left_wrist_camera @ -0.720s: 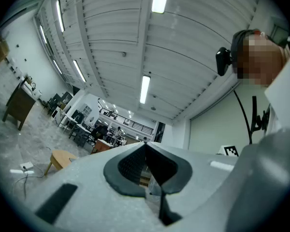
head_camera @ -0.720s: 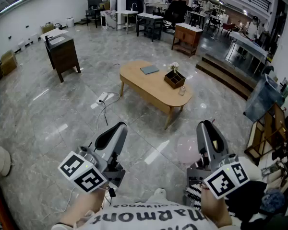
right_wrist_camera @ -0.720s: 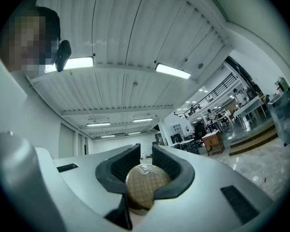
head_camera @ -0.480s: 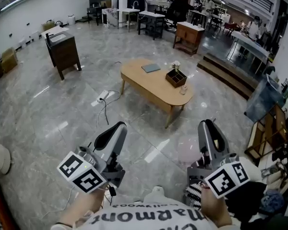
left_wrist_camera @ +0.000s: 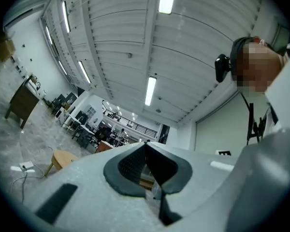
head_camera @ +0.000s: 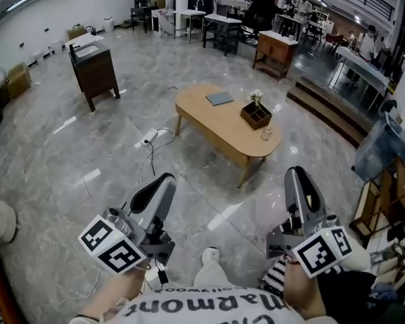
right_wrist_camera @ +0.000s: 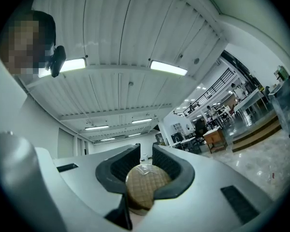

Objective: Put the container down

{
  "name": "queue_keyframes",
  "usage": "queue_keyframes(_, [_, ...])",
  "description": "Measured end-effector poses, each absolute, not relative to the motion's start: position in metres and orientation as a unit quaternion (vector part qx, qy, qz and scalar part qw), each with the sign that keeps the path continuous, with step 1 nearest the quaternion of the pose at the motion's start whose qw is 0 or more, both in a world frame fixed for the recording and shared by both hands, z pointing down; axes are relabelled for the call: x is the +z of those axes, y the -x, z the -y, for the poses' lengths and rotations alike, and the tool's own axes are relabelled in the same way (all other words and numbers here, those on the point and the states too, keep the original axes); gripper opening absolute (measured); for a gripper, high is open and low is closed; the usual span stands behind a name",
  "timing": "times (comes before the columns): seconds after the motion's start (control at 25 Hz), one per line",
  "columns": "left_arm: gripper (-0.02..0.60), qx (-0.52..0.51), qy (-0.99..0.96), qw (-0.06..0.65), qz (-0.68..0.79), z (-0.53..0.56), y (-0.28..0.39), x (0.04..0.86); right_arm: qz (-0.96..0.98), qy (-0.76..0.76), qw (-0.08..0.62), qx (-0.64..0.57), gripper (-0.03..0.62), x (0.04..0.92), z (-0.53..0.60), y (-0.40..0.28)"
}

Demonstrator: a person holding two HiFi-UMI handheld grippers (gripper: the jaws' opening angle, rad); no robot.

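Round tan waffle-patterned container (right_wrist_camera: pixel 146 185) clamped between right gripper (right_wrist_camera: pixel 145 148) fingers, held partly apart. Left gripper (left_wrist_camera: pixel 146 145) fingers closed together, nothing between.

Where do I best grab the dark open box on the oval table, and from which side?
Likely the near-left wall of the dark box, from above: its top is open, so one jaw can drop inside. Flowers crowd its far corner and a small pale object sits at its right.
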State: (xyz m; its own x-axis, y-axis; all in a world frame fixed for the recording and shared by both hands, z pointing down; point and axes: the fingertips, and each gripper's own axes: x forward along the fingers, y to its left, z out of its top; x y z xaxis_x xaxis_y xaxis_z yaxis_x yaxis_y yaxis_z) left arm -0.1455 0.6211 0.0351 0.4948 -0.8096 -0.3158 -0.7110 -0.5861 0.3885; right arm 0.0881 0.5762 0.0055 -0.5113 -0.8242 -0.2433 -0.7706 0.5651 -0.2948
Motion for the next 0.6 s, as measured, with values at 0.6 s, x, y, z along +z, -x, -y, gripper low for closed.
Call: queue_keyframes(0.6, [0.015, -0.251, -0.856, 0.049, 0.449, -0.42, 0.121, 0.008, -0.875, 0.439, 0.199, -0.04, 0.08, -0.031, -0.371, -0.122])
